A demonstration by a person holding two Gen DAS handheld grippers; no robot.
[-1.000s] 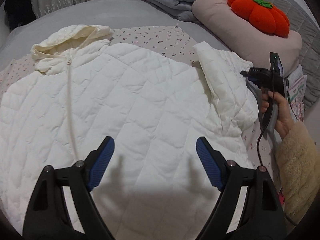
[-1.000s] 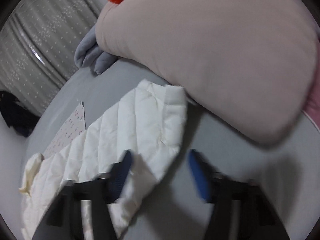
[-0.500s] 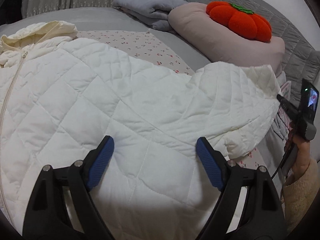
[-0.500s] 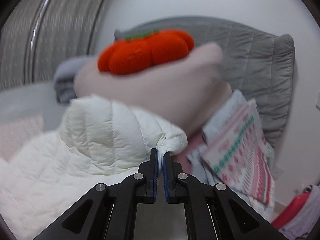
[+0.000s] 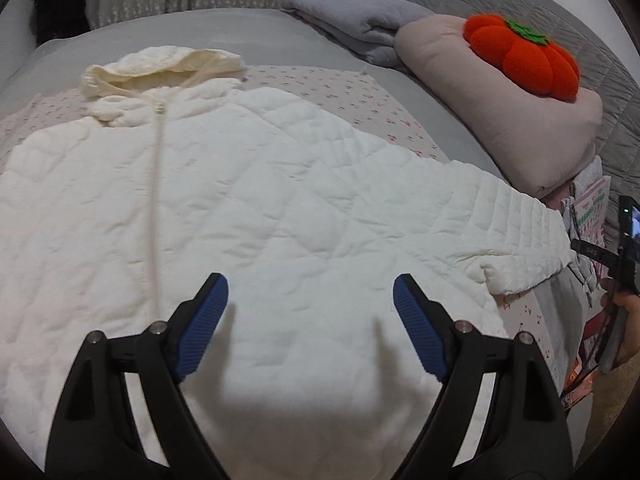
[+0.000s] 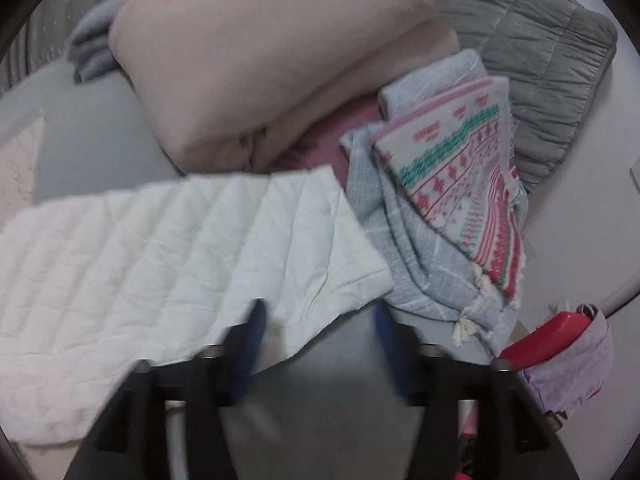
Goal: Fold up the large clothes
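jacket (image 5: 280, 208): 1 | pillow (image 5: 520, 128): 1 | hand-held grippers: 2, open

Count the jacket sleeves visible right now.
1. The sleeve of the jacket lies stretched flat toward the pillow, its cuff just ahead of the open right hand-held gripper. The other sleeve is out of frame or hidden.
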